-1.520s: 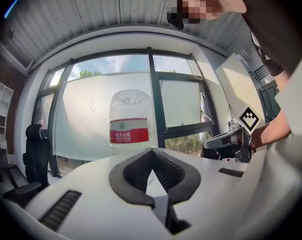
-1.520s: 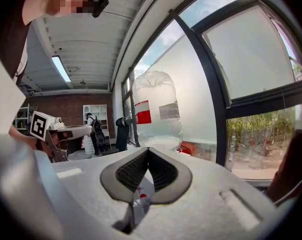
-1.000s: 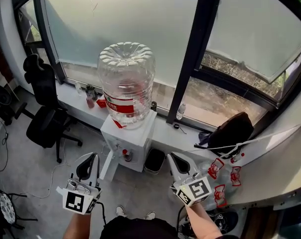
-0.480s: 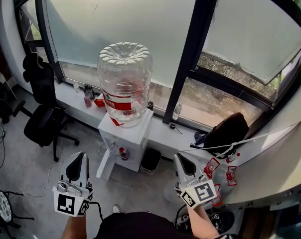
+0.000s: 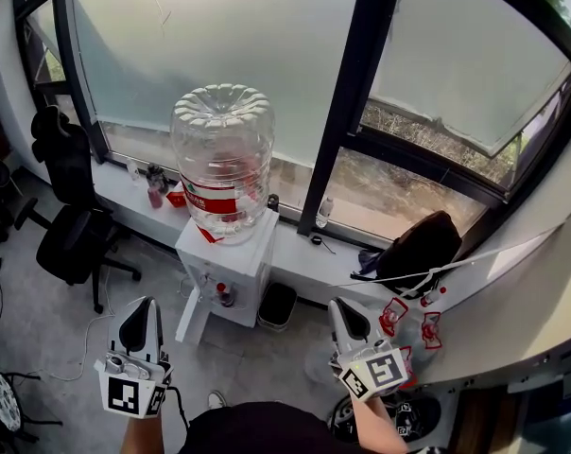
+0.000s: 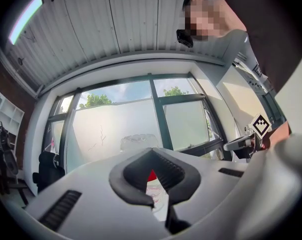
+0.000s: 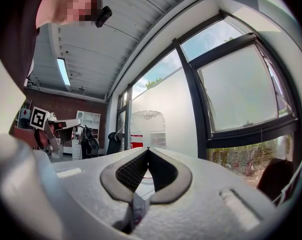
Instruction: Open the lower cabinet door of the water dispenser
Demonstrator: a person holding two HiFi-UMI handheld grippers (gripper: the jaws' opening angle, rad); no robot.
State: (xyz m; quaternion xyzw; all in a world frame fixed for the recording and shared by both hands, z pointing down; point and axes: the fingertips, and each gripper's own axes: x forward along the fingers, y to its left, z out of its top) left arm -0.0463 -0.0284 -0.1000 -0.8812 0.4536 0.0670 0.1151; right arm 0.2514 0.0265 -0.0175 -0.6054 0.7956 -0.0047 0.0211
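The white water dispenser (image 5: 236, 265) stands on the floor against the window ledge (image 5: 304, 258), with 1 large clear bottle (image 5: 222, 154) upended on top. At the left side of its base a white panel, apparently the lower cabinet door (image 5: 192, 307), angles outward from the body. In the head view the 2 grippers are held up nearer the camera, 1 on each side of the dispenser. The left gripper (image 5: 146, 305) shows just left of that panel and the right gripper (image 5: 338, 306) well to the right, past a small black bin (image 5: 278, 303). Neither touches the dispenser or the door. Both point toward the window, and each gripper view shows the bottle straight ahead beyond the tips. The left gripper's jaws meet at their tips with nothing between them, and the right gripper's jaws are likewise pressed together and empty. A black office chair (image 5: 68, 230) stands off to the left.
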